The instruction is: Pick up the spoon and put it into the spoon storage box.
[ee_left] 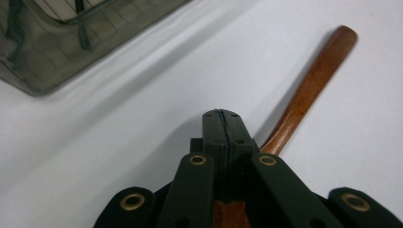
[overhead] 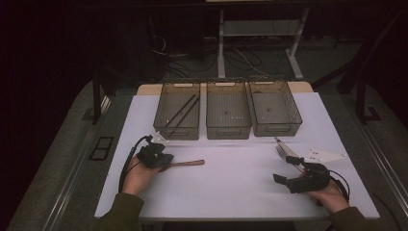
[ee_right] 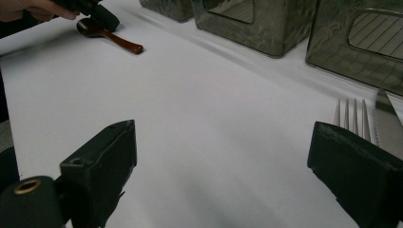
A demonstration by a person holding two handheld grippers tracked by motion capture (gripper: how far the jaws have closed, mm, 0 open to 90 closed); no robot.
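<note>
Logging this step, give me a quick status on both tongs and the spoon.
Left tongs shut on the wooden spoon, spoon lying on the table. Right tongs open, holding nothing, fork and knife just beyond. Nothing blocking the three bins.

— What's that under my left gripper (ee_left: 222, 124)?

— A wooden spoon (ee_left: 309, 88), reddish-brown, smooth, with a soft varnished sheen.

— My jaws look like matt black plastic, with small brass-coloured rings at the pivots.

— And the table (overhead: 231, 187)?

— Smooth, matt white, paper-like. The three bins (overhead: 227, 109) are smoky translucent plastic, glossy, ribbed on the floor.

— By my right gripper (ee_right: 228, 166), the fork (ee_right: 352, 118) and knife (ee_right: 390, 124) are bright, polished metal.
</note>
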